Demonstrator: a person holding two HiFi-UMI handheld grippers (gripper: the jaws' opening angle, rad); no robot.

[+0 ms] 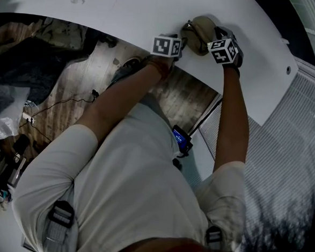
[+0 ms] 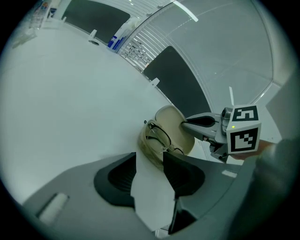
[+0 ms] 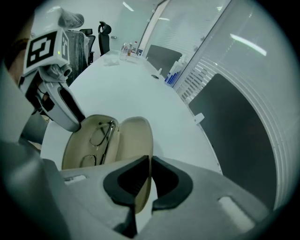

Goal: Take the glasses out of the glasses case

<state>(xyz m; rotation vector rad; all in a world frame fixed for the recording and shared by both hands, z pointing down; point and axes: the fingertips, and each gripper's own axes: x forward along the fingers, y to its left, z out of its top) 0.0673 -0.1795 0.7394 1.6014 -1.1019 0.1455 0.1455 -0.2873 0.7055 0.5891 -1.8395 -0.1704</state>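
An open beige glasses case (image 1: 199, 33) lies on the white table (image 1: 128, 7) near its edge. Thin-framed glasses (image 3: 98, 140) rest folded in the base (image 3: 75, 152); the lid (image 3: 133, 133) stands open beside it. My right gripper (image 3: 150, 159) is shut on the lid's rim, also visible from the other side (image 2: 185, 123). My left gripper (image 2: 150, 157) stands open at the case's opposite end, with the base's end just between its fingertips (image 2: 165, 157) and the glasses (image 2: 161, 138) just beyond. One left finger (image 3: 75, 119) reaches the base rim.
Bottles (image 3: 129, 48) and an office chair (image 3: 104, 35) stand at the table's far end, and a spray bottle (image 2: 117, 37) sits by the wall. The table edge (image 1: 203, 80) runs just below the case. Dark panels (image 2: 180, 82) line the wall behind.
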